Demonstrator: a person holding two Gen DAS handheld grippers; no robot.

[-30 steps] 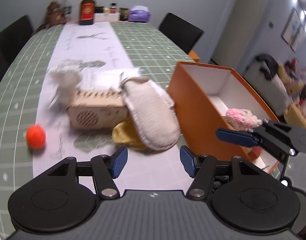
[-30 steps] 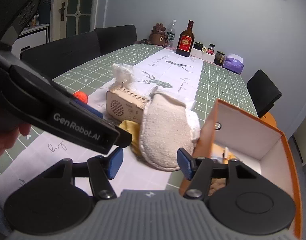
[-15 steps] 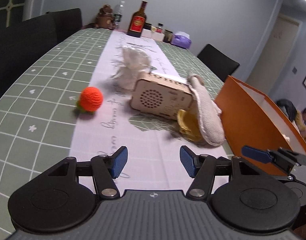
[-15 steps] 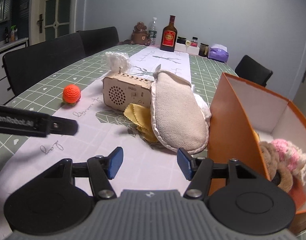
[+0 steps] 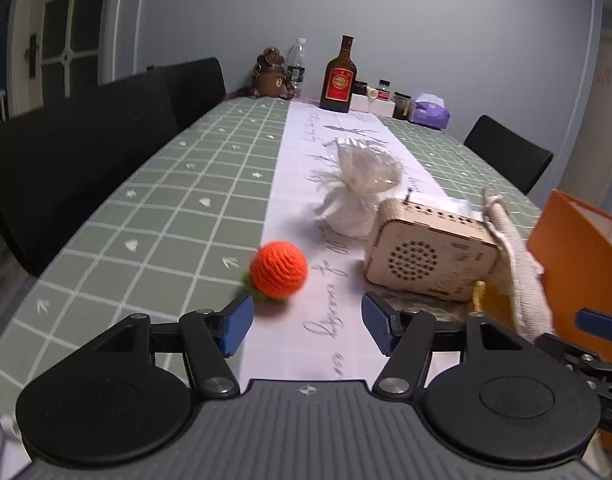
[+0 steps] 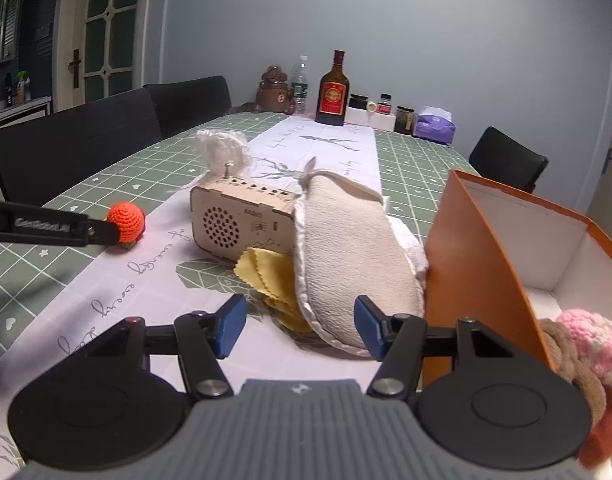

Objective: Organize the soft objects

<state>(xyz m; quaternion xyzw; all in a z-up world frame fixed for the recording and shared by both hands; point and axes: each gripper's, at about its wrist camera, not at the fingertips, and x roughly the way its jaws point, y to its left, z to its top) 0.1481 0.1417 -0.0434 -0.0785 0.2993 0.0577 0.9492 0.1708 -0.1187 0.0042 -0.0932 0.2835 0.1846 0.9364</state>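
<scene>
An orange knitted ball (image 5: pixel 279 276) (image 6: pixel 126 222) lies on the white runner, just ahead and left of my open, empty left gripper (image 5: pixel 307 329). A white fluffy bundle (image 5: pixel 362 192) sits behind a wooden radio (image 5: pixel 430 257) (image 6: pixel 241 220). A beige mitt (image 6: pixel 352 256) leans on the radio over a yellow cloth (image 6: pixel 271 276), right in front of my open, empty right gripper (image 6: pixel 299 326). An orange box (image 6: pixel 478 264) at the right holds a pink knitted piece (image 6: pixel 590 344) and a brown one (image 6: pixel 578 376).
Bottles (image 5: pixel 340 80), jars, a brown figurine (image 5: pixel 270 76) and a purple tissue pack (image 5: pixel 429 112) stand at the table's far end. Black chairs (image 5: pixel 77 152) line the left side, one (image 5: pixel 506 152) at the far right. The left gripper's arm (image 6: pixel 45 228) reaches across the right view.
My left gripper swung left from the mitt and box toward the orange ball, which is now close ahead. My right gripper drew back and lowered a little; both stayed open.
</scene>
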